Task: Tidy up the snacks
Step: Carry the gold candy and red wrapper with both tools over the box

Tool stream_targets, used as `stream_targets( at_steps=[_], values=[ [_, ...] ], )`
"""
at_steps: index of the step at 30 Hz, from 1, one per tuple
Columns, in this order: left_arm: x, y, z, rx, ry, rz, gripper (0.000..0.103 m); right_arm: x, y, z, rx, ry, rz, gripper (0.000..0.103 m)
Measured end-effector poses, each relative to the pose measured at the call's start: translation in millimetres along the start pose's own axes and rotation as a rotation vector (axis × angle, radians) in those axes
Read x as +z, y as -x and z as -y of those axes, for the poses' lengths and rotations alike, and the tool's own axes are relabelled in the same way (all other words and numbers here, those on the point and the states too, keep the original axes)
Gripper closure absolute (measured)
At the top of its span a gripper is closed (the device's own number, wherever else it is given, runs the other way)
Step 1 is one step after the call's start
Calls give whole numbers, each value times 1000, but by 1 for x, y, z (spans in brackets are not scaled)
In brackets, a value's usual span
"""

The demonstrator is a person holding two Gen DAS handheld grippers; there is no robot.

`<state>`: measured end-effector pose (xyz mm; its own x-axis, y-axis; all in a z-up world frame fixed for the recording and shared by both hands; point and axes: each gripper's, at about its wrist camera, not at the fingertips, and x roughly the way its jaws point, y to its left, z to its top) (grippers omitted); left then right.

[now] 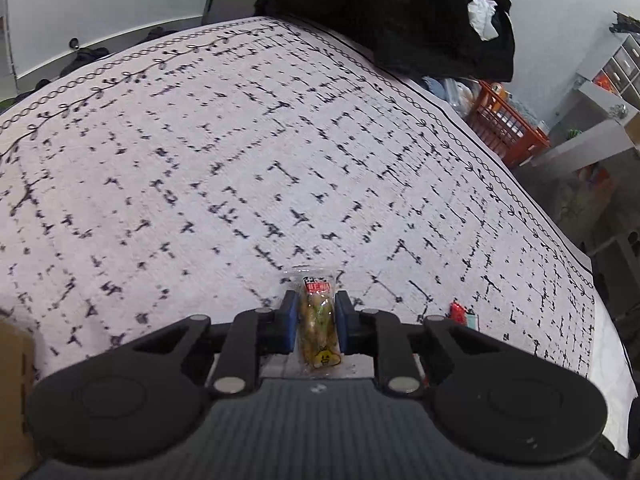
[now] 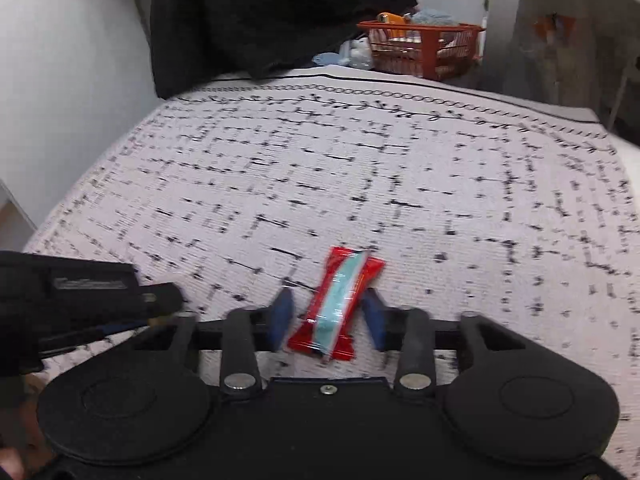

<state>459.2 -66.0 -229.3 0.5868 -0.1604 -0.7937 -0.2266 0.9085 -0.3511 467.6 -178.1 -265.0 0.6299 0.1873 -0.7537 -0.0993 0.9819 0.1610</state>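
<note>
Left tool (image 1: 316, 312): blue pads closed on a clear snack packet (image 1: 319, 322) with a red label at its far end and a yellow cartoon face at the near end; the packet stands lengthwise between the fingers, above the patterned cloth (image 1: 240, 160).

Right tool (image 2: 328, 316): fingers spread apart, holding nothing. A red snack bar (image 2: 335, 304) with a pale blue stripe lies flat on the cloth between the two blue pads, slanted, its far end leaning right; whether either pad touches it cannot be told. In the left view the same bar shows small at the right, near the cloth's edge.

Surface: white cloth with black dashes and a vine border.

Background: black garment (image 2: 256, 16) heaped at the far edge; orange basket (image 2: 420, 48) of mixed goods beyond the cloth; cardboard box (image 1: 14, 392) at the left margin.
</note>
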Motion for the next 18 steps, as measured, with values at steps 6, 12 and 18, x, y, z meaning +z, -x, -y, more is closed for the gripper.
stream_targets(
  at_steps=[6, 12, 18],
  values=[
    [-7, 22, -6, 11, 12, 24, 84, -1, 9, 7, 16, -35, -14, 82],
    [-14, 59, -16, 20, 41, 73, 84, 0, 28, -4, 123, -49, 10, 82],
    [-18, 107, -28, 42, 52, 135, 84, -1, 47, -37, 209, 9, 19, 82]
  ],
)
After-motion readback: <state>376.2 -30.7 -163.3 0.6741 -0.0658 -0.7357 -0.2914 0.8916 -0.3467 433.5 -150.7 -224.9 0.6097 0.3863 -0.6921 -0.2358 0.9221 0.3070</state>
